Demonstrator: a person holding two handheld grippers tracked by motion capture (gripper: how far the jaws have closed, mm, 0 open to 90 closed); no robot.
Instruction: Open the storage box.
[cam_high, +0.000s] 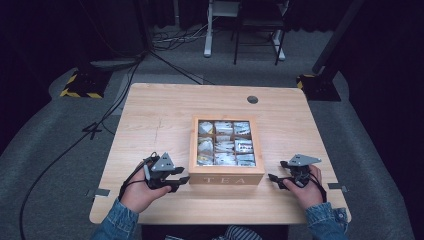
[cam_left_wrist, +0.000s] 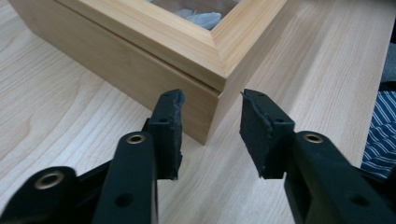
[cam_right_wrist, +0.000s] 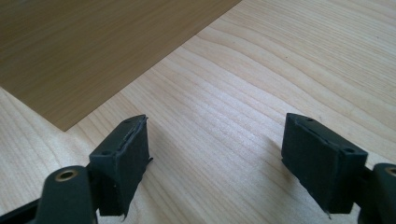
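Left hand-held gripper (cam_high: 181, 180) stands open at the near-left corner of the lidded light-wood glass-topped tea box (cam_high: 226, 175), mid-tabletop (cam_high: 150, 115) toward its near edge; right hand-held gripper (cam_high: 275, 180) open beside it; lid apparently unopened, nothing grasped.

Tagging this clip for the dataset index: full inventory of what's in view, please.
Table: 1, light wood, centre of the high view, with a round grey hole near its far edge.
Tea box: 1, light wood with a clear lid, middle of the table toward the near edge, "TEA" on the front.
Tea bags: many, pale wrappers, in the box's nine compartments.
Cables: several, black, on the grey floor left of the table.
Stand bases: 2, black with yellow stripes, beyond the far corners.
Left gripper: 1, black, open, at the box's near left corner.
Right gripper: 1, black, open, right of the box.
Sleeves: 2, blue denim, bottom edge.
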